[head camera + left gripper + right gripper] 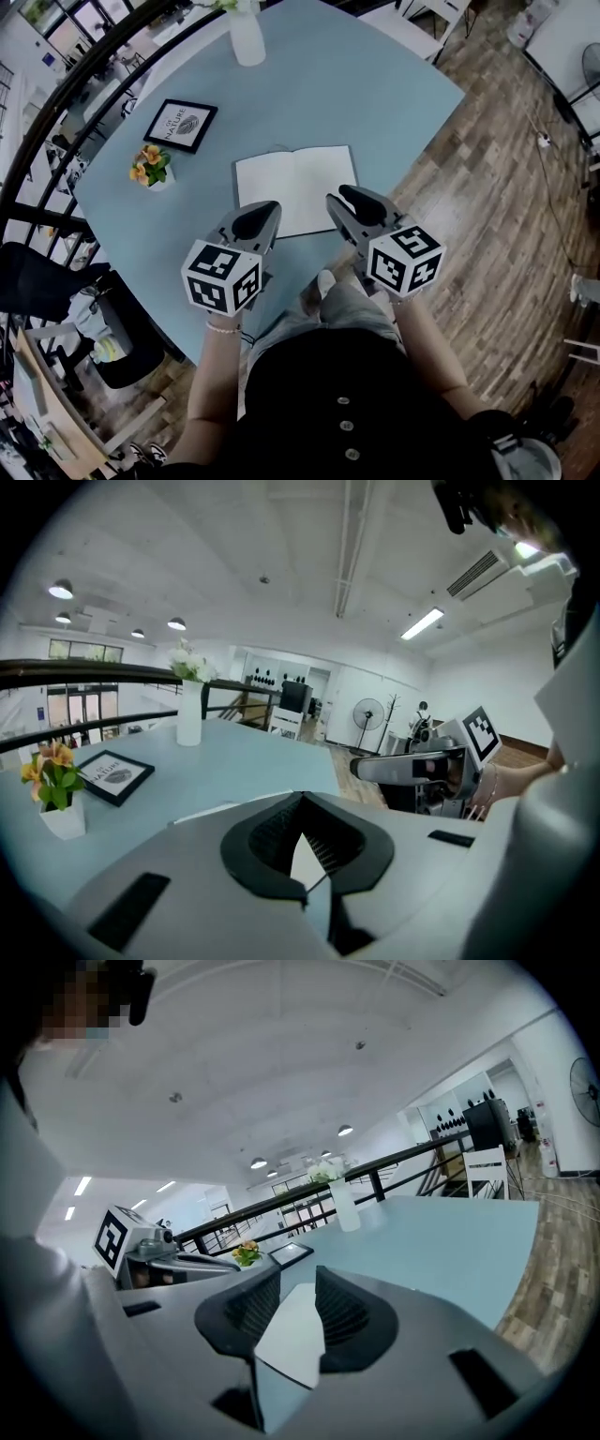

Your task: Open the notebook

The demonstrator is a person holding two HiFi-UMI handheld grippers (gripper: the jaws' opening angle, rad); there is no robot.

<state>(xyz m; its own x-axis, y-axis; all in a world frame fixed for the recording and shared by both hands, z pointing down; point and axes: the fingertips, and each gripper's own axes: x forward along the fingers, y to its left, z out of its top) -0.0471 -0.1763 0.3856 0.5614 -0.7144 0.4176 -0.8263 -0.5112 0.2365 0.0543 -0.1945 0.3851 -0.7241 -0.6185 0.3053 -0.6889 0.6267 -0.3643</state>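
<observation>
Two containers stand on the pale blue table (375, 103). A white vase (247, 37) at the far edge holds white flowers (190, 663), and a small white pot (161, 184) near the left corner holds orange and yellow blooms (148, 163). A black-framed picture (180, 125) lies flat just beside the pot, on its far side. The notebook (295, 187) lies open and flat, blank white pages up, close to the middle of the table's near edge (the one the person stands at). Both grippers are held in the air over the notebook's near side, well clear of the pages. The left gripper (266, 212) has its jaws drawn together at the tips, leaving only a thin wedge behind them, with nothing in it. The right gripper (345, 197) has its jaws moderately apart and grips nothing; only the white page below shows through the gap.
</observation>
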